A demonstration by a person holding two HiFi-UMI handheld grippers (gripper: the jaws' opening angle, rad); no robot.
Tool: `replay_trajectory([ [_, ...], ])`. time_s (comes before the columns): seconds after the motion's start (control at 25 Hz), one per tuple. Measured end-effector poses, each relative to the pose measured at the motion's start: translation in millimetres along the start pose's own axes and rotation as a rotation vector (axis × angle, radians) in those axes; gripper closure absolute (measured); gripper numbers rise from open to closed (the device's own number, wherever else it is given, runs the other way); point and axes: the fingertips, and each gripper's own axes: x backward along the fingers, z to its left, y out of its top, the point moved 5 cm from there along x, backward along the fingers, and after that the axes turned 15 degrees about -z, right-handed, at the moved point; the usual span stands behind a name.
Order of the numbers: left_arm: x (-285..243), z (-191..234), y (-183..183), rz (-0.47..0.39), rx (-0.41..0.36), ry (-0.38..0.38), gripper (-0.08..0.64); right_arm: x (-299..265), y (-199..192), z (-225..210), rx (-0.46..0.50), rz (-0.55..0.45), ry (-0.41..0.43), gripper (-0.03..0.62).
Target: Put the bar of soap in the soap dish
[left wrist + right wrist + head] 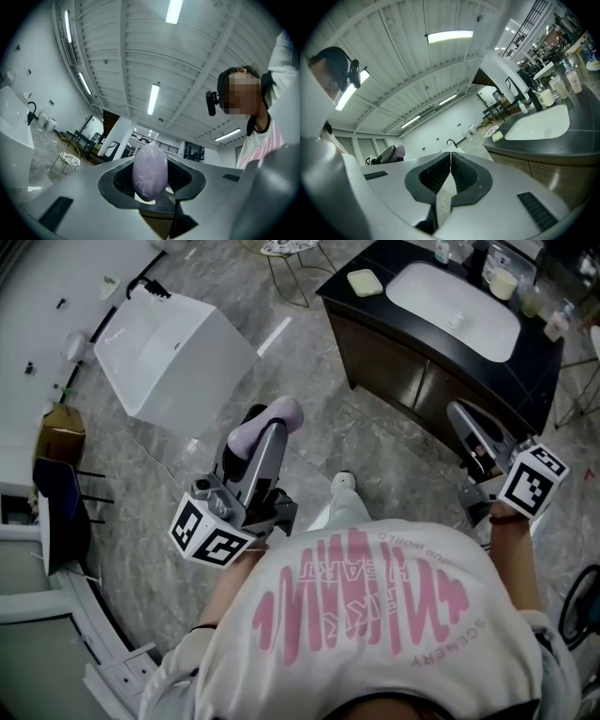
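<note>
Closest to us was the person's white shirt (375, 615) with its pink print, filling the bottom of the head view. Just beyond it, the left hand-held gripper (265, 432) was clamped on the bar of soap (286, 412), a smooth, matte, lilac oval with rounded ends. In the left gripper view the bar stood on end between the ribbed dark pads, with its long axis upright and its narrow sides pinched. The right hand-held gripper (461, 416) carried nothing, and its jaws were pressed together.

The soap dish (365, 282), small, pale green and square with soft corners, sat at the left end of the glossy black counter (394, 324), just beside the white sunken sink (450, 306). From the soap it lay ahead and to the right, well apart, across grey marbled floor (319, 427). The right hand-held gripper was nearer the counter, but the left one had the bar. We judged that the left arm would have to reach forward and rightward, then tip the bar flat over the dish. We could not tell whether the dish was empty.
</note>
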Motion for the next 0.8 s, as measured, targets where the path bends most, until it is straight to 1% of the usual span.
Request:
replay_trajectory([
  [0.08,-15.7,21.1,2.1,0.011,-0.004,-0.017,0.399,-20.7,3.6,-4.0,0.004,-0.016,-0.015,0.575],
  [0.28,-56.0,75.9,9.7,0.03,0.024,-0.066,0.399,-72.2,8.2,-13.1,0.01,-0.045,-0.043,0.575],
  [0.48,-92.9,128.4,20.5,0.038,0.036,-0.122,0.399,-120.9,10.7,-23.4,0.001,-0.076,-0.075,0.575],
  [0.6,-109.8,159.1,20.2,0.041,0.061,-0.136,0.399,-145.0,11.4,-31.4,0.003,-0.089,-0.099,0.575],
  [0.8,-138.9,204.5,14.5,0.048,0.111,-0.162,0.399,-184.8,21.3,-41.4,0.034,-0.135,-0.136,0.575],
])
